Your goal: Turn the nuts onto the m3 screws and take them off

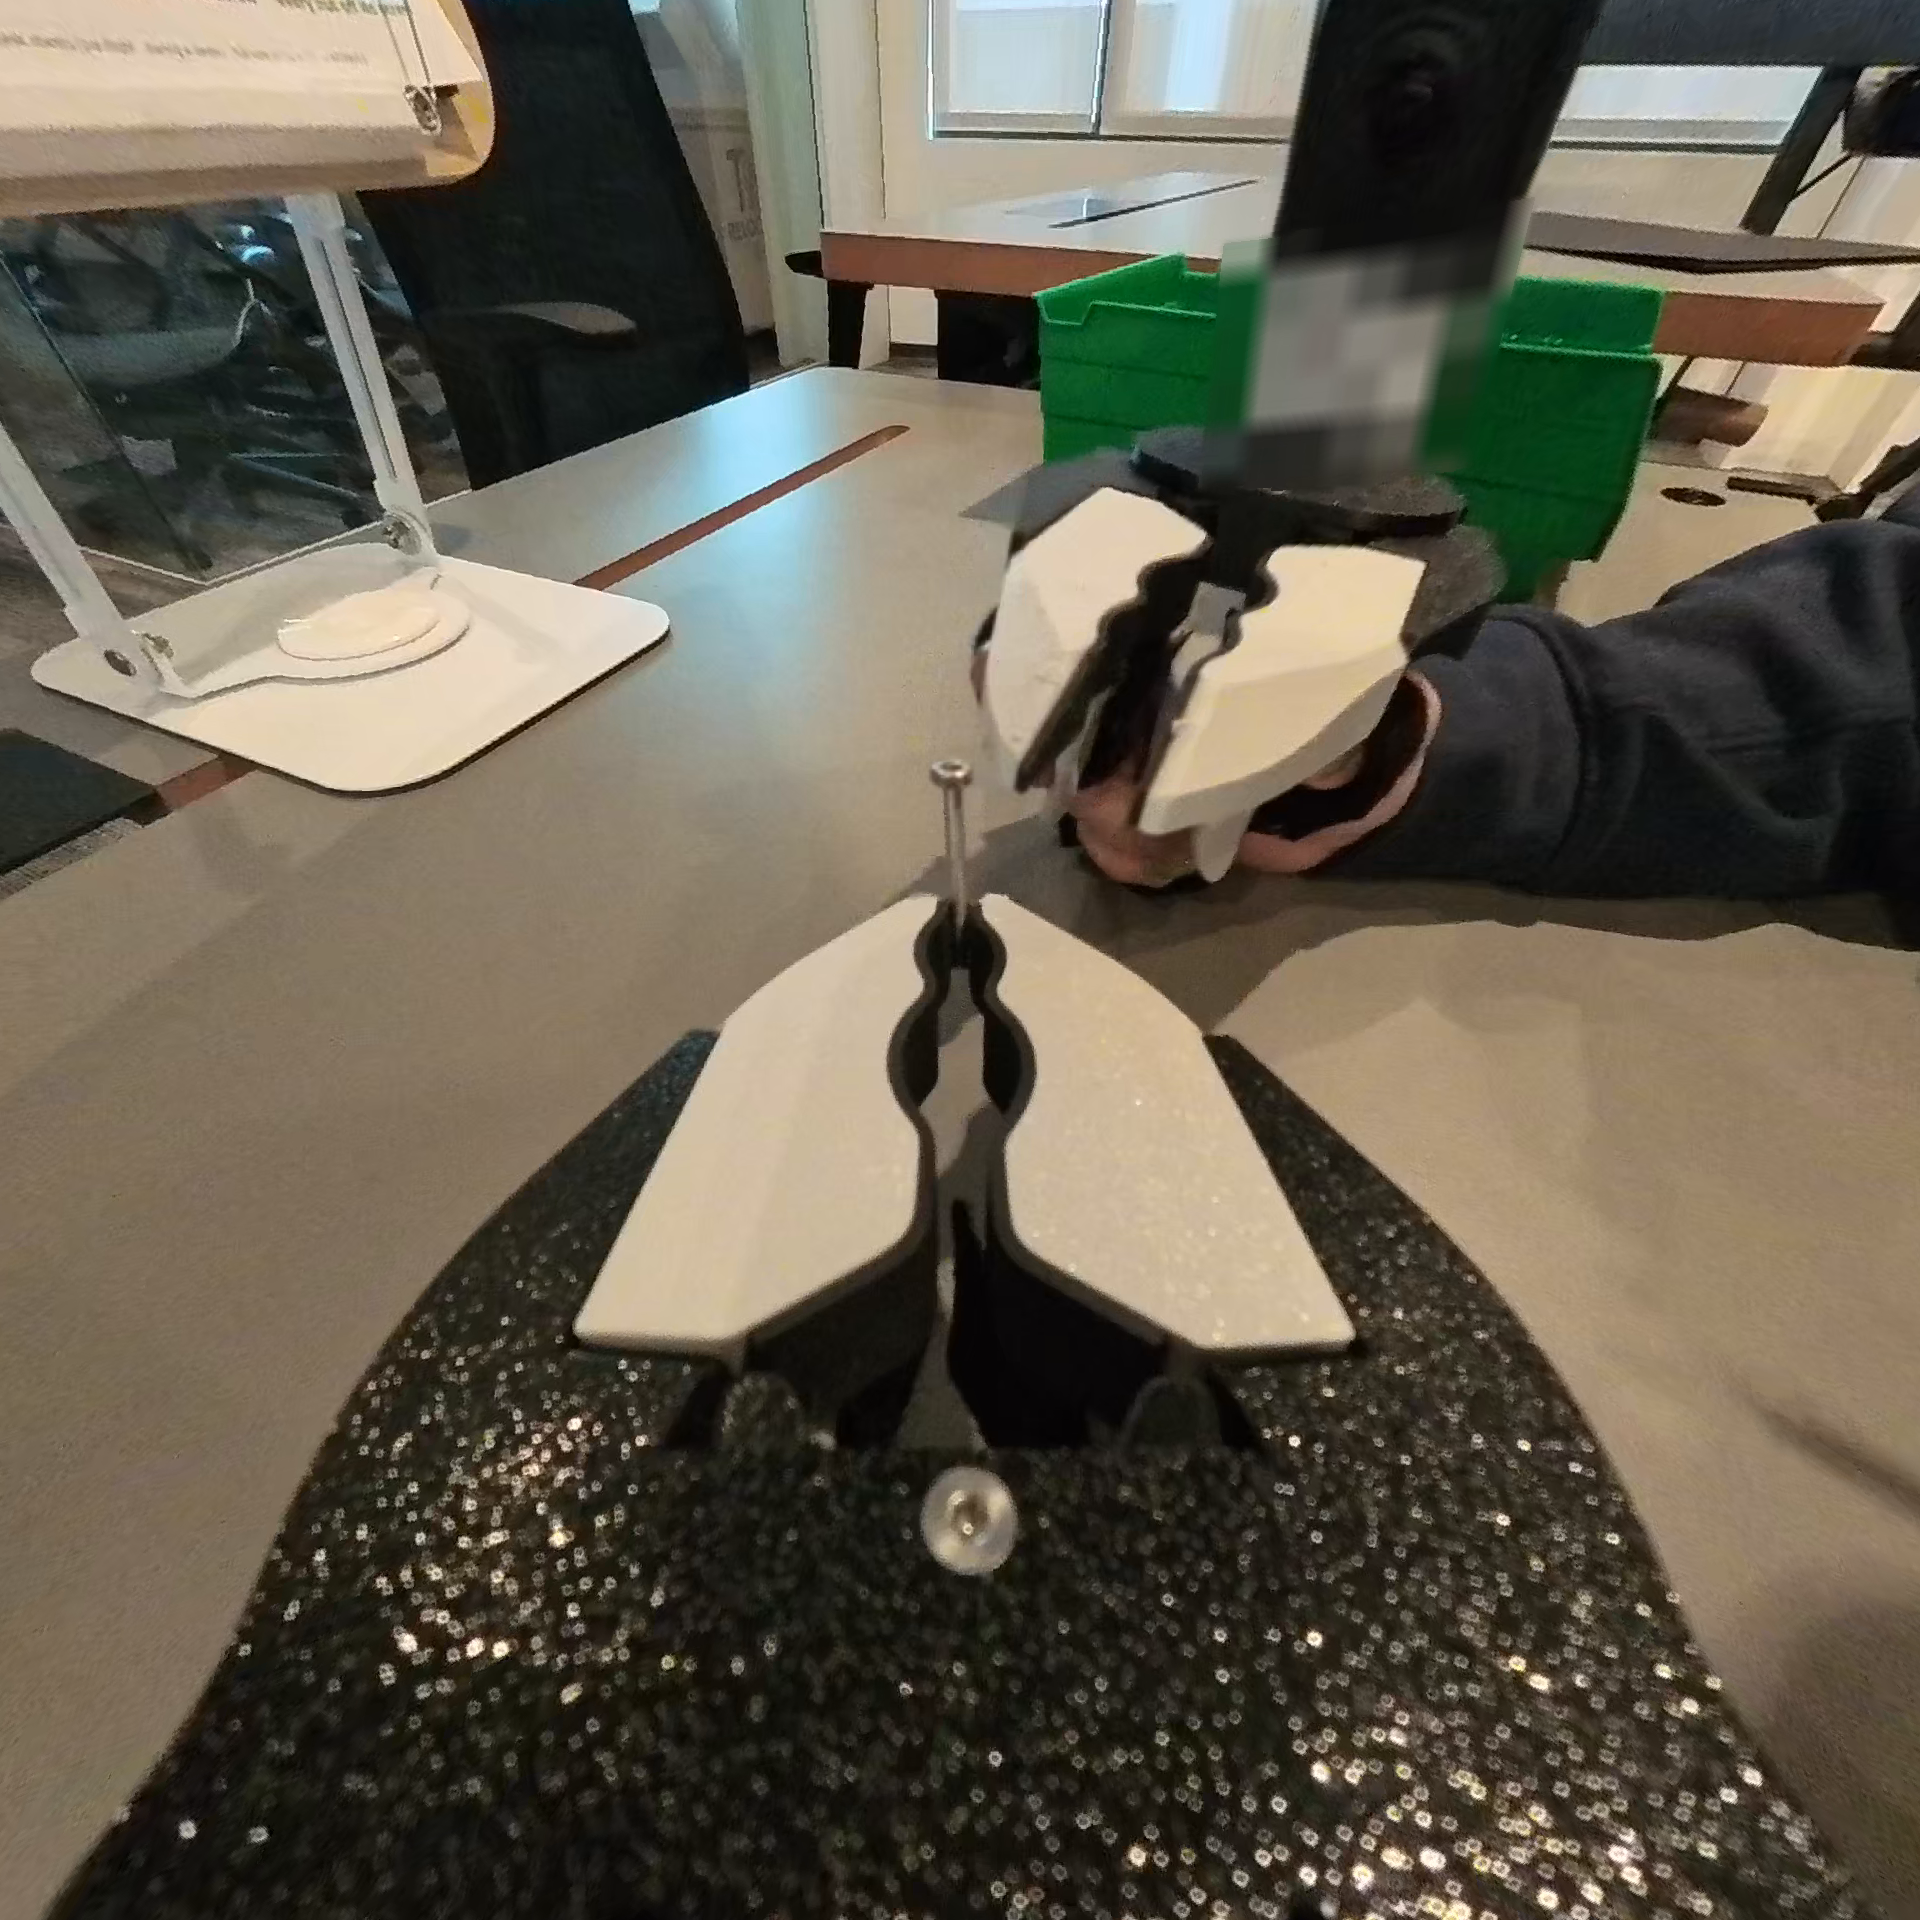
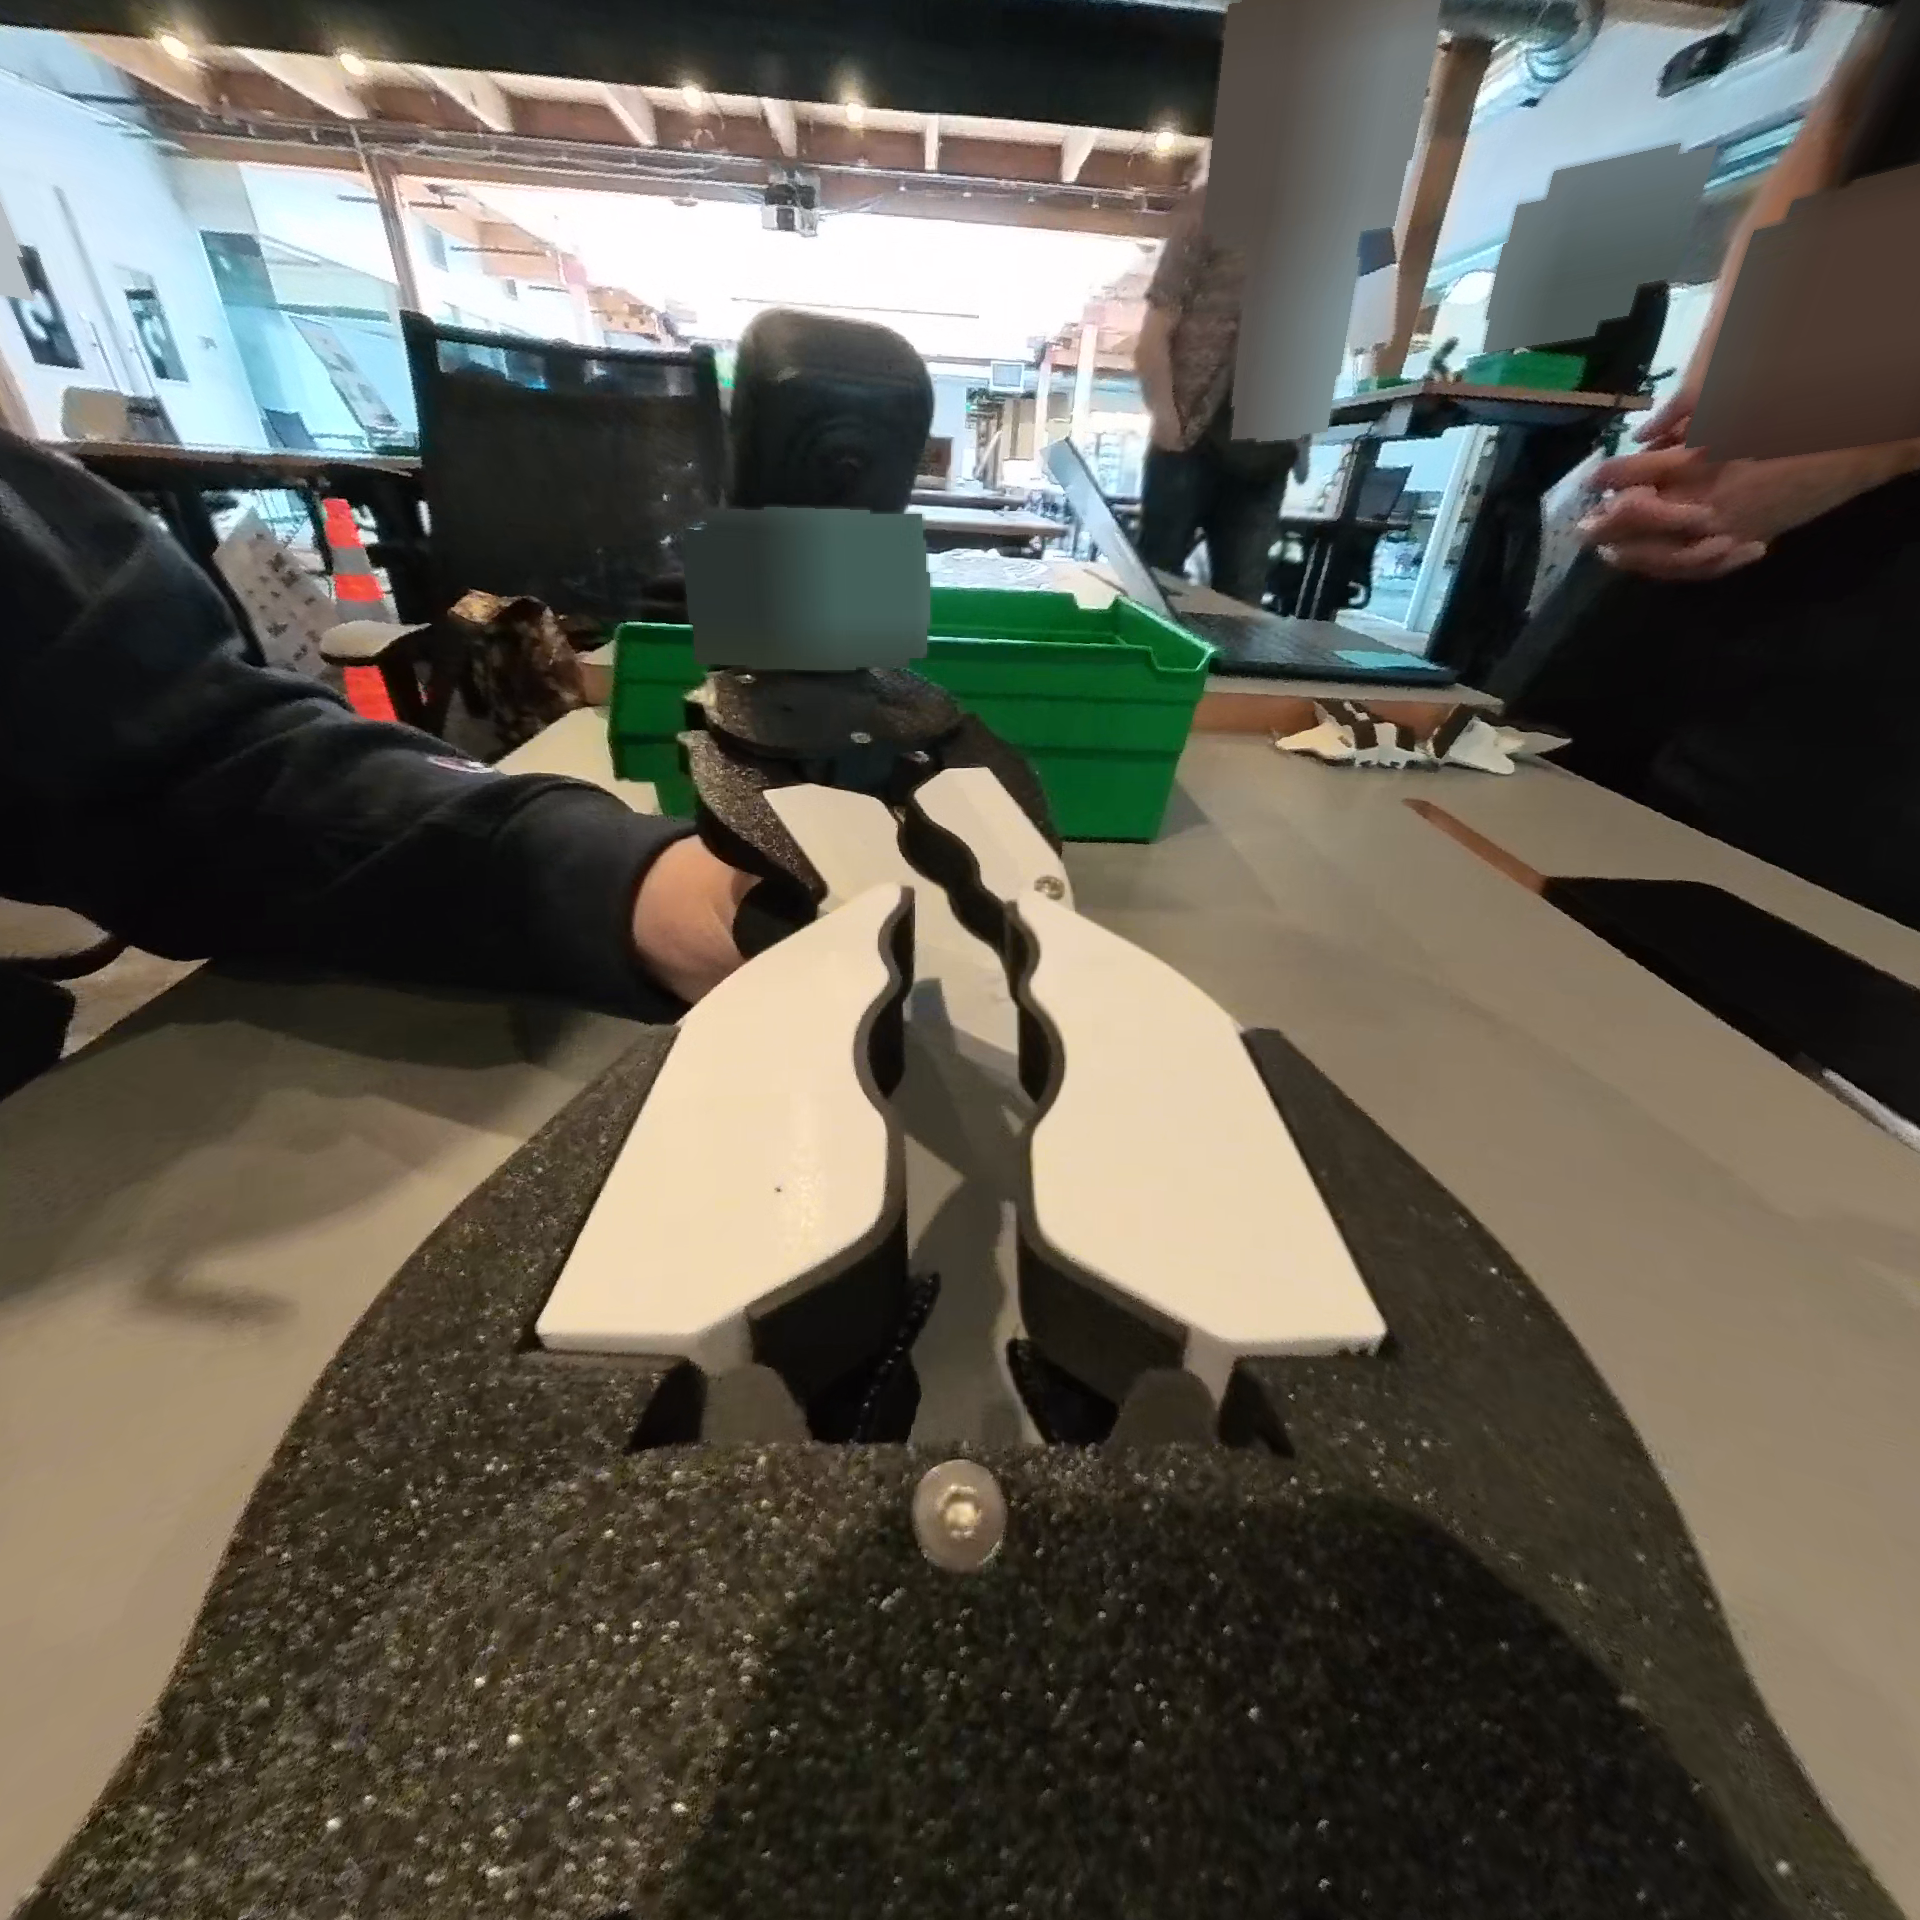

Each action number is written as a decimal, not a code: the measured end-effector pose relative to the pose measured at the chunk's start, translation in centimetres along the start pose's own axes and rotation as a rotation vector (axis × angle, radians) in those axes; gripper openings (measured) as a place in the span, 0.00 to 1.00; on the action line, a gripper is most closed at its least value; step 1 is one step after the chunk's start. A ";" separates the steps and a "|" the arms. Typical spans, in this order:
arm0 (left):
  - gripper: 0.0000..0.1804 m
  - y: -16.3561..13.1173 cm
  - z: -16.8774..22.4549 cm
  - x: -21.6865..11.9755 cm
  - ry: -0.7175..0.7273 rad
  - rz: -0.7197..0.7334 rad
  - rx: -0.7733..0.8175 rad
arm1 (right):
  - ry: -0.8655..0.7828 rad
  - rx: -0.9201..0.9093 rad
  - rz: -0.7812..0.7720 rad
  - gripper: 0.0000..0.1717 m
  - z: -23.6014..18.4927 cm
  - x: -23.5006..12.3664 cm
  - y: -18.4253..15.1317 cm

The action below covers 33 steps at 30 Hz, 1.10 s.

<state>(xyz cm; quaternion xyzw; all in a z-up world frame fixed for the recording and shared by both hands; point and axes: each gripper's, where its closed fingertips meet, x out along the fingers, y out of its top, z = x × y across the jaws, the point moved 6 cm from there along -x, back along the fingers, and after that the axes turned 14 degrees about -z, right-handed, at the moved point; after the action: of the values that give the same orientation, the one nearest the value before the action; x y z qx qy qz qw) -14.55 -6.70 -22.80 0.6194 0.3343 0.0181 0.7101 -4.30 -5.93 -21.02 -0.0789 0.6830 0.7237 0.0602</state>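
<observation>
In the left wrist view, the left gripper (image 1: pixel 958 914) sits at centre frame with its white fingers (image 1: pixel 831 1039) clenched on a thin silver screw (image 1: pixel 954 836). The screw stands upright out of the fingertips, its round head at the top, just above the middle of the frame. To the right of the screw head and slightly higher, the right gripper (image 1: pixel 1091 779) points down and leftward, its tips near the screw but apart from it; a hand (image 1: pixel 1143 842) in a dark sleeve (image 1: pixel 1662 727) holds it low over the grey table (image 1: pixel 416 987). In the right wrist view the right gripper (image 2: pixel 961 914) has its fingers parted with clear table showing between them, nothing in its grasp. Beyond its tips, at centre frame, lies the left gripper (image 2: pixel 977 894), fingers together; the screw cannot be made out there. No nut can be told in either view. A green bin (image 2: pixel 1091 707) stands behind the grippers, and a white stand (image 1: pixel 364 665) rests at the left of the left wrist view.
</observation>
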 end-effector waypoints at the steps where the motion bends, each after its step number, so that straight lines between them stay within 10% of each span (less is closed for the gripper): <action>1: 0.01 0.0 0.0 0.0 -0.002 0.000 -0.001 | -0.015 0.004 0.008 0.11 0.1 0.0 0.0; 33: 0.01 0.0 0.1 0.2 0.007 -0.015 0.011 | -0.049 0.008 0.010 0.17 0.7 0.2 0.1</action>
<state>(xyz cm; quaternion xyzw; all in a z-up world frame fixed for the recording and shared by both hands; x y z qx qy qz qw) -14.39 -6.67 -22.92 0.6206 0.3416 0.0132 0.7057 -4.53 -5.25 -20.94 -0.0576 0.6844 0.7231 0.0736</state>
